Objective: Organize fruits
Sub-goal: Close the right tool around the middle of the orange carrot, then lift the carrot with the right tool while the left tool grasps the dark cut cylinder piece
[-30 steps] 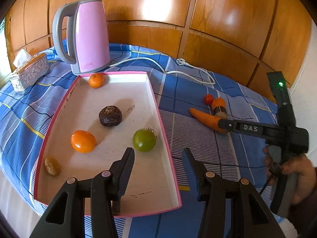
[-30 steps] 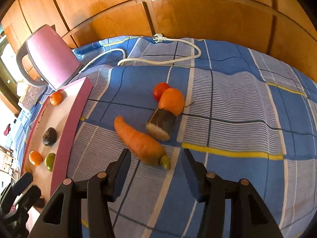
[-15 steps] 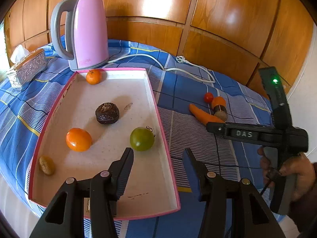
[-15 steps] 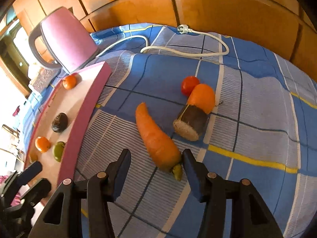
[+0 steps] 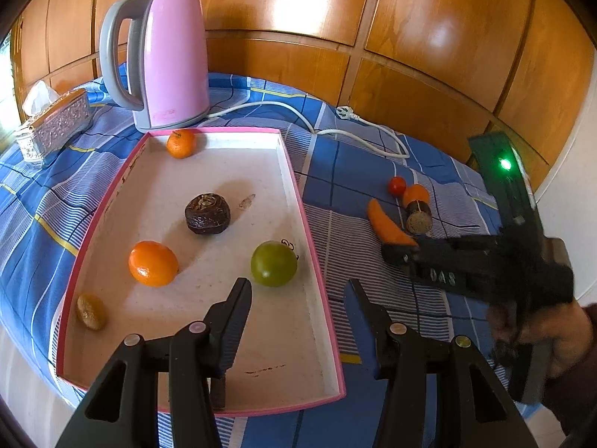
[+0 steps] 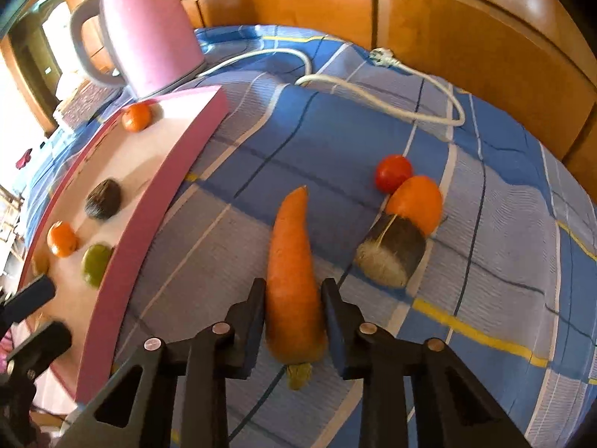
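Observation:
A pink-rimmed tray (image 5: 294, 190) holds a small tangerine (image 5: 181, 143), a dark wrinkled fruit (image 5: 207, 212), an orange (image 5: 153, 263), a green fruit (image 5: 274, 263) and a small brown piece (image 5: 90, 311). My left gripper (image 5: 298, 291) is open and empty above the tray's near right rim. My right gripper (image 6: 293, 300) is shut on the thick end of a carrot (image 6: 293, 280) lying on the blue cloth; it also shows in the left wrist view (image 5: 390, 229). Beside the carrot lie a red tomato (image 6: 393, 172) and an orange-and-dark cut piece (image 6: 401, 235).
A pink kettle (image 5: 166, 59) stands behind the tray, its white cord and plug (image 6: 386, 91) trailing across the blue checked cloth (image 6: 503, 224). A silver tissue box (image 5: 56, 127) sits at the far left. Wooden panels (image 5: 429, 37) back the table.
My right gripper moved forward over the carrot and its jaws closed onto the thick end. My left gripper shifted slightly, staying open over the tray.

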Available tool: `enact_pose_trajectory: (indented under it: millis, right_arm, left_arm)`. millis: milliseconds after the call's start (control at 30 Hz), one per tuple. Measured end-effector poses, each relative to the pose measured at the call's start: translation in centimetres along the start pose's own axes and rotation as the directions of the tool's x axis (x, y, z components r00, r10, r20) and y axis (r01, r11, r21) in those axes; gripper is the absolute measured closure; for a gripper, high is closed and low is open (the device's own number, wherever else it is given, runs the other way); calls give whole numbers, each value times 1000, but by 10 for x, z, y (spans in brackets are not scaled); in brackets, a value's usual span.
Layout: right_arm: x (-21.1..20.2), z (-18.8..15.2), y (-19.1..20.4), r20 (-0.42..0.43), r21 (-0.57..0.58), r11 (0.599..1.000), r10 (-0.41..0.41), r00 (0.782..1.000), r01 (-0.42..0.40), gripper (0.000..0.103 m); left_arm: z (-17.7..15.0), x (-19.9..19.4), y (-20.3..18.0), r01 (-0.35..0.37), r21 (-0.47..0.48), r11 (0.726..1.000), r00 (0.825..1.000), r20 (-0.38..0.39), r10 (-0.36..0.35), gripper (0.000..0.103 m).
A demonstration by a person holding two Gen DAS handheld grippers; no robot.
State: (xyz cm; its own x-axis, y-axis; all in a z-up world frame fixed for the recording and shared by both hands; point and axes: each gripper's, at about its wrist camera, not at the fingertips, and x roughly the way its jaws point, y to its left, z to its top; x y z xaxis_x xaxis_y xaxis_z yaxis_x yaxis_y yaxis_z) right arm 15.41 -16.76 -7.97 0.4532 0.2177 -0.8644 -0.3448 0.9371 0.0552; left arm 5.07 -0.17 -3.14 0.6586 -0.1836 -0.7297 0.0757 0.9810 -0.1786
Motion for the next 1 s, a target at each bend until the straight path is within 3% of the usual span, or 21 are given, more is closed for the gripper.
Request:
enact_pose_trajectory:
  millis: [400,700,1000]
  right_arm:
    - [-34,-61,15,-14,-32,999,-8,1000,8,73]
    - [-52,-91,-15,32,103,989,-108,994,105,73]
    - [-51,-88,-48,52,255,951,-192,980,173,73]
  left_arm:
    - [1,-7,-13,6,34,999,1000,13,-6,51]
    - [3,-10,-34,22,86,996,999,23,-24,51]
    - [7,-2,-60,42,137,990,999,13,-44,51]
